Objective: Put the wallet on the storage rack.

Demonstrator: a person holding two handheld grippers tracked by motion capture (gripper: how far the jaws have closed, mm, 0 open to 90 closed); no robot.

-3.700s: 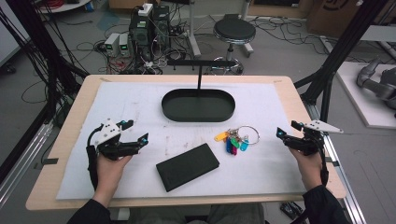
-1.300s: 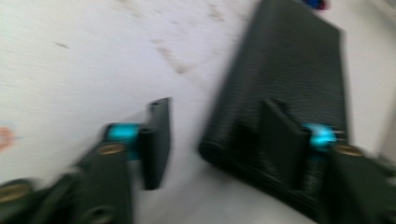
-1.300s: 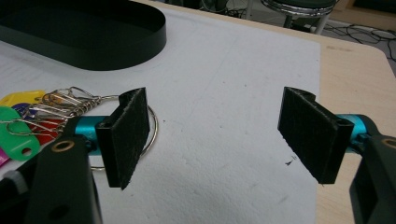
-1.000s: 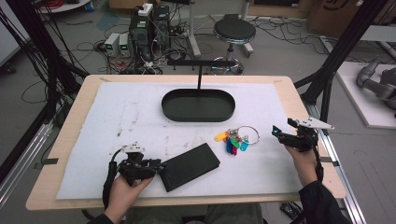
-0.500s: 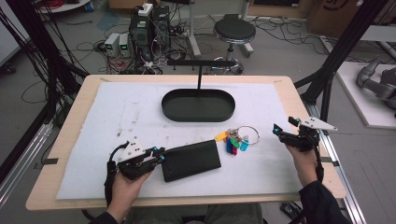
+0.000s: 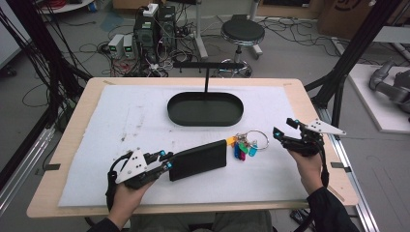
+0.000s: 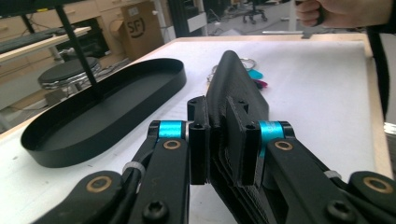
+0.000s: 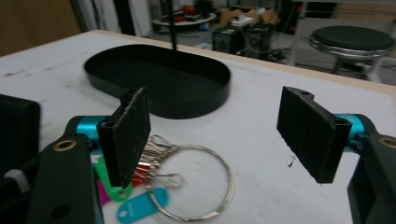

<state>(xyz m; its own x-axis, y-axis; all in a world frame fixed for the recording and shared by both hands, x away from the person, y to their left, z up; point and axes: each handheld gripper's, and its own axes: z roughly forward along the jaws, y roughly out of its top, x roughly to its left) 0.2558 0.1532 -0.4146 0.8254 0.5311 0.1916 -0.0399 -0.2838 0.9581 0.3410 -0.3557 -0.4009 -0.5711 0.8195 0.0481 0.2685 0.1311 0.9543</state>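
White-covered worktop (image 6: 121, 121): left gripper (image 6: 162, 159) clamped on black wallet (image 6: 198, 159), not yet in oval tray (image 6: 205, 108). Right gripper (image 6: 285, 130) wide open, empty, near key ring (image 6: 246, 142); keys remain.

From my station the high view is evenly lit from above, bright on the white mat (image 6: 121, 125) around the black oval plastic tray (image 6: 205, 109), which I take as landmark. Shadows beside the tray are soft and short. The picture is a little grainy, and straight lines bend near its corners. In the left gripper view the tray (image 7: 93, 112) is sharp with mild glare on its rim; things behind it are hazy. In the right gripper view, the metal key ring with coloured tags (image 8: 182, 182) in front of the tray is blurred.
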